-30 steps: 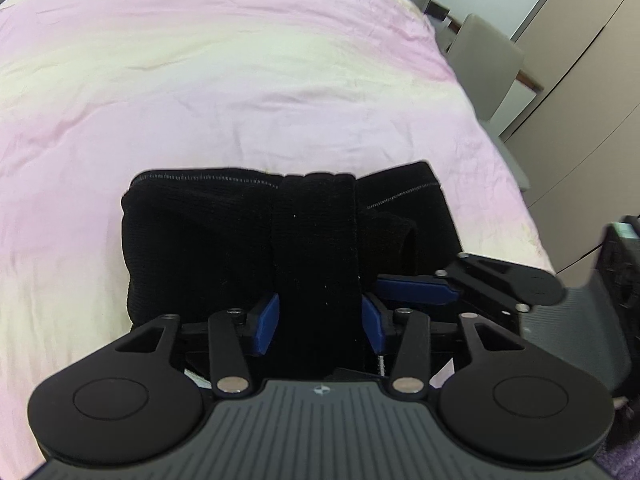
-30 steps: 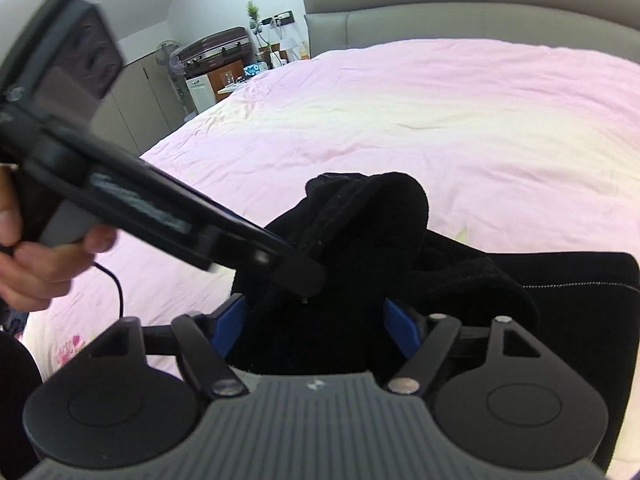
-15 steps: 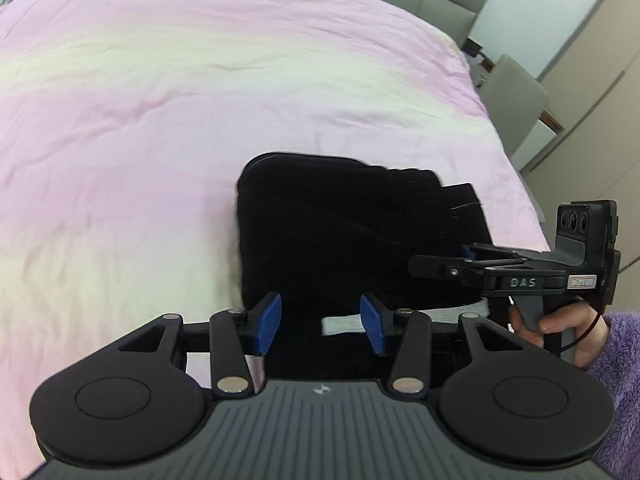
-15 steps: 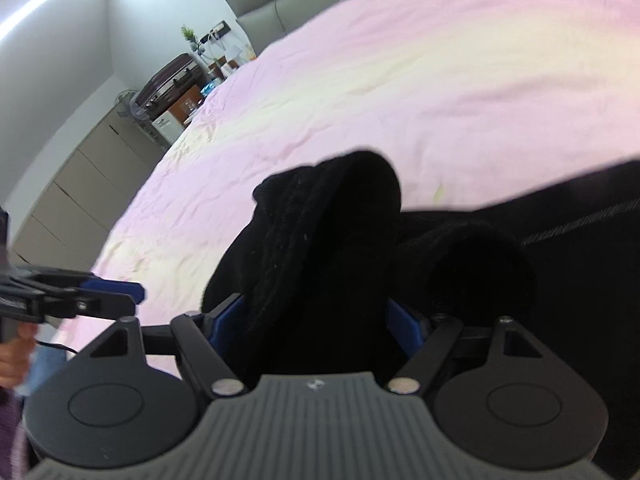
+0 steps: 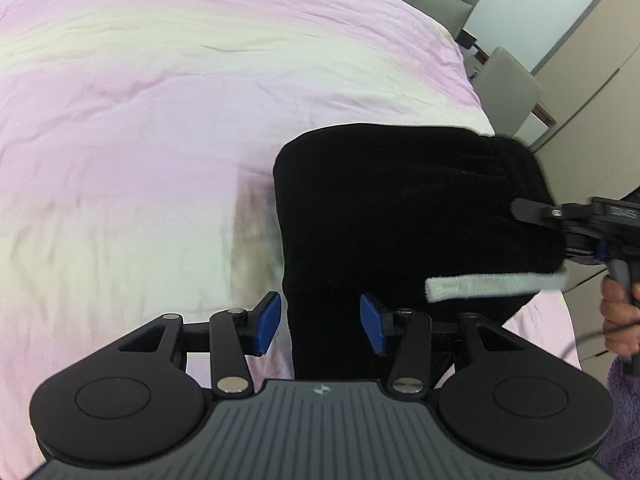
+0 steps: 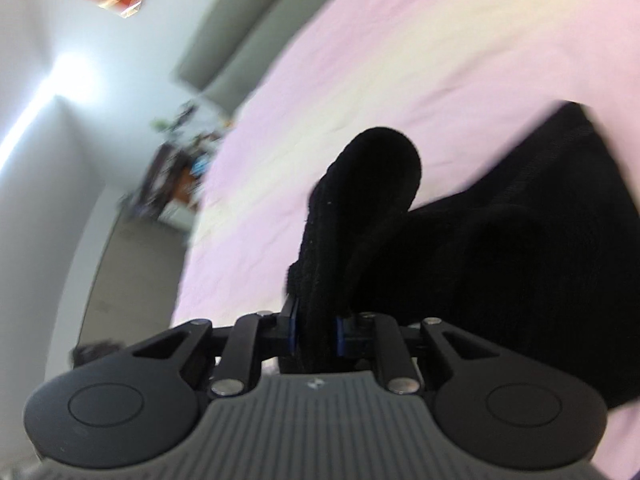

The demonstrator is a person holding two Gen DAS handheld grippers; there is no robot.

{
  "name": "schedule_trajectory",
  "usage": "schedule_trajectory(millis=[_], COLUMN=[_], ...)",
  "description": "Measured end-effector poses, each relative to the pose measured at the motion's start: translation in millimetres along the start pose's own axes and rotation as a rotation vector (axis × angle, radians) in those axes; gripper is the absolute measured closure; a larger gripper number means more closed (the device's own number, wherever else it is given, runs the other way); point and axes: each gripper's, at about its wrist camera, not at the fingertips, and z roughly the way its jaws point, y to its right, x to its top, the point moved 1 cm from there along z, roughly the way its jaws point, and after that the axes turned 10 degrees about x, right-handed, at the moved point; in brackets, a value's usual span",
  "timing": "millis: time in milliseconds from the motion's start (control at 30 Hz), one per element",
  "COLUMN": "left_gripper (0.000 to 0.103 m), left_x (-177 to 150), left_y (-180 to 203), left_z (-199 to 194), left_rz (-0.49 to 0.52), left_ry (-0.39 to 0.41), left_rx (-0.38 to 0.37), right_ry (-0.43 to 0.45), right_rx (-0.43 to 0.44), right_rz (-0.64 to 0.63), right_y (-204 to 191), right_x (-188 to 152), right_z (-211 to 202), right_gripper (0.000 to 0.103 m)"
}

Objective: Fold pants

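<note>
Your left gripper (image 5: 320,324) has its blue fingers (image 5: 267,323) apart, with a dark strip of the black pants (image 5: 400,216) running between them; neither pad presses on the cloth. The pants sit as a folded dark bundle on the pink bed (image 5: 160,120), filling the left wrist view from centre out toward 3 o'clock. A pale grey drawstring (image 5: 496,286) lies across the lower part of the bundle at about 4 o'clock, its far end reaching the right edge of the fabric.

Your right gripper (image 5: 532,210) enters the left wrist view at 3 o'clock, its tip against the right edge of the bundle, and your right hand (image 5: 620,320) wraps its grey handle below. In the right wrist view that gripper (image 6: 316,334) has its fingers (image 6: 291,328) clamped on a thick fold of the pants (image 6: 500,272), which stands up from the pads toward 12 o'clock in a rounded hump. The rest of the garment spreads out toward 3 o'clock over the bed (image 6: 360,80). This view is blurred; a grey headboard (image 6: 240,40) shows at 11 o'clock
</note>
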Motion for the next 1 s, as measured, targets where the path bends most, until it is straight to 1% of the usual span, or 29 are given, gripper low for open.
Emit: schedule_trajectory(millis=[33,100,167,267,333,367,400,433,467,500,533,567,600,633,667,733,767,833,933,1000], left_gripper=[0.05,0.05,0.05,0.05,0.05,0.05,0.05,0.05,0.05,0.05,0.05,0.05,0.05,0.05,0.05,0.05,0.05,0.05,0.05,0.05], left_x=[1,4,6,6,3,1,-1,-4,-7,-11,-13,-14,-14,-12,-12,-9,-8,-6,-6,-6], left_y=[4,14,26,45,53,56,58,59,59,60,59,59,59,59,60,63,65,70,72,73], left_z=[1,3,8,24,40,50,61,71,80,86,91,94,98,100,101,102,102,102,104,107], left_rz=[0.017,0.05,0.096,0.16,0.174,0.18,0.181,0.178,0.176,0.176,0.18,0.179,0.169,0.162,0.165,0.186,0.199,0.224,0.23,0.233], left_ry=[0.0,0.004,0.01,-0.008,-0.034,-0.054,-0.077,-0.105,-0.129,-0.134,-0.135,-0.14,-0.148,-0.156,-0.164,-0.179,-0.184,-0.194,-0.205,-0.211], left_rx=[-0.005,-0.011,-0.013,0.019,0.046,0.067,0.092,0.108,0.118,0.13,0.139,0.145,0.147,0.143,0.144,0.156,0.163,0.179,0.191,0.201], right_ry=[-0.004,-0.02,-0.024,-0.007,-0.013,-0.028,-0.045,-0.065,-0.078,-0.087,-0.091,-0.092,-0.095,-0.102,-0.116,-0.136,-0.131,-0.129,-0.128,-0.129], right_rx=[-0.039,-0.11,-0.127,-0.138,-0.144,-0.148,-0.158,-0.172,-0.192,-0.22,-0.24,-0.259,-0.271,-0.262,-0.237,-0.177,-0.161,-0.132,-0.094,-0.079], right_rz=[0.061,0.136,0.18,0.151,0.109,0.065,0.009,-0.051,-0.098,-0.154,-0.21,-0.257,-0.283,-0.279,-0.244,-0.139,-0.095,-0.023,0.015,0.022], right_y=[19,55,81,96,94,88,78,67,59,50,41,37,37,40,49,70,78,96,117,121], right_x=[-1,-9,-19,-22,-20,-19,-19,-20,-19,-19,-19,-18,-15,-12,-9,3,5,8,6,5], right_z=[-4,-4,2,15,21,23,22,20,17,12,11,6,2,0,1,7,10,14,25,29], right_gripper=[0.09,0.09,0.09,0.089,0.087,0.086,0.083,0.075,0.069,0.058,0.049,0.047,0.042,0.039,0.039,0.038,0.036,0.026,0.023,0.024])
